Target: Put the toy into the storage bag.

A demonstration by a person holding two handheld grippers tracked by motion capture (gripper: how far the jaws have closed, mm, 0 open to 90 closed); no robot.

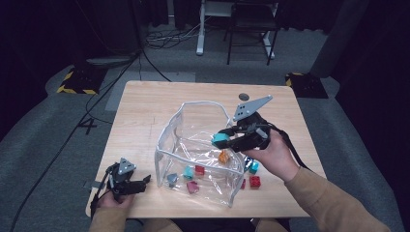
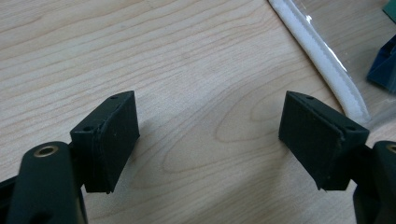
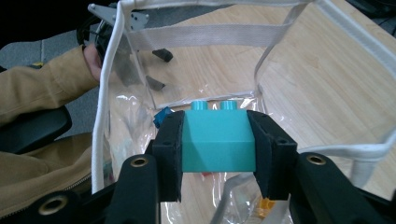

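holding coloured blocks (image 1: 193, 173), clear bag (image 1: 167, 130), teal block (image 3: 218, 140) gripped above

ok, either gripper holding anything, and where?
Right gripper clamps a teal block by its two opposite side faces. Left gripper is open, holding nothing.

The tabletop (image 1: 145, 111) is lit evenly from above, while the room around it is left dark. Soft shadows are cast under the black jaws in the left gripper view. Glare is seen on the clear bag (image 1: 203, 154), and near parts are slightly blurred.
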